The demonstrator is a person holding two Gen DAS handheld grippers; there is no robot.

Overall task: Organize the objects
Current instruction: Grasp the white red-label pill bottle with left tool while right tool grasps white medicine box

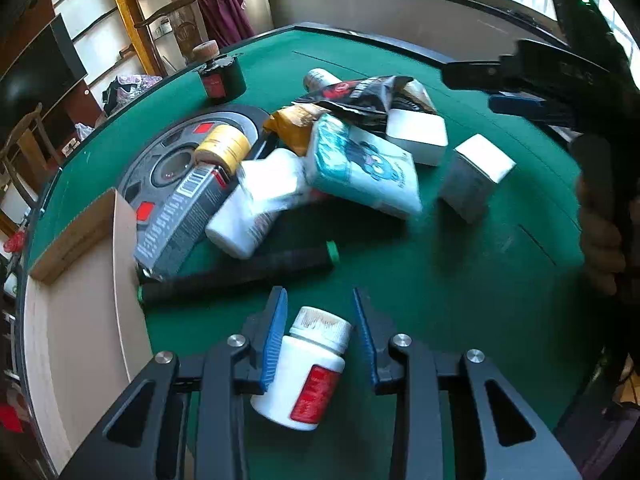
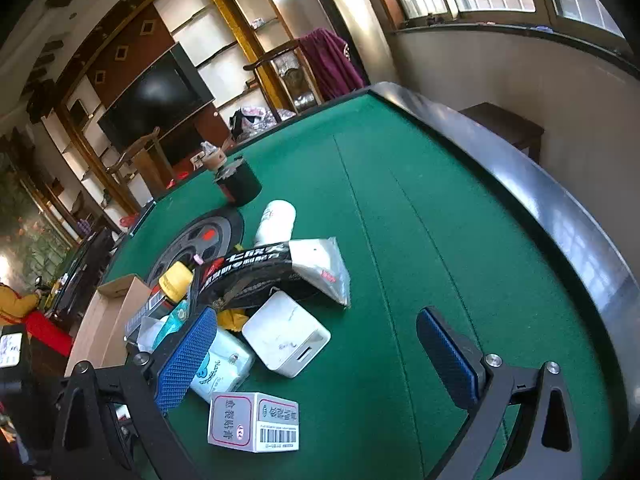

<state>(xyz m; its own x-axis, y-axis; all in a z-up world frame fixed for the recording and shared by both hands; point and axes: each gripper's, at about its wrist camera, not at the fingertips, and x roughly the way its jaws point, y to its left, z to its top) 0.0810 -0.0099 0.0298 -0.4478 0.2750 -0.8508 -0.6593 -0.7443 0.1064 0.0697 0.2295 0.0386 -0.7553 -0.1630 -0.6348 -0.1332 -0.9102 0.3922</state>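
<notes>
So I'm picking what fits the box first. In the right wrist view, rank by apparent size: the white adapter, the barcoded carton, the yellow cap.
1-2. White adapter and barcoded carton: alike; the carton is nearer, so unsure.
3. Yellow cap: clearly smallest.

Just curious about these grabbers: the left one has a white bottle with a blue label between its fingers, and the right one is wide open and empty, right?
Nearly. In the left wrist view the white bottle between the left gripper's fingers has a red label, not blue. The right gripper is indeed wide open and empty.
</notes>
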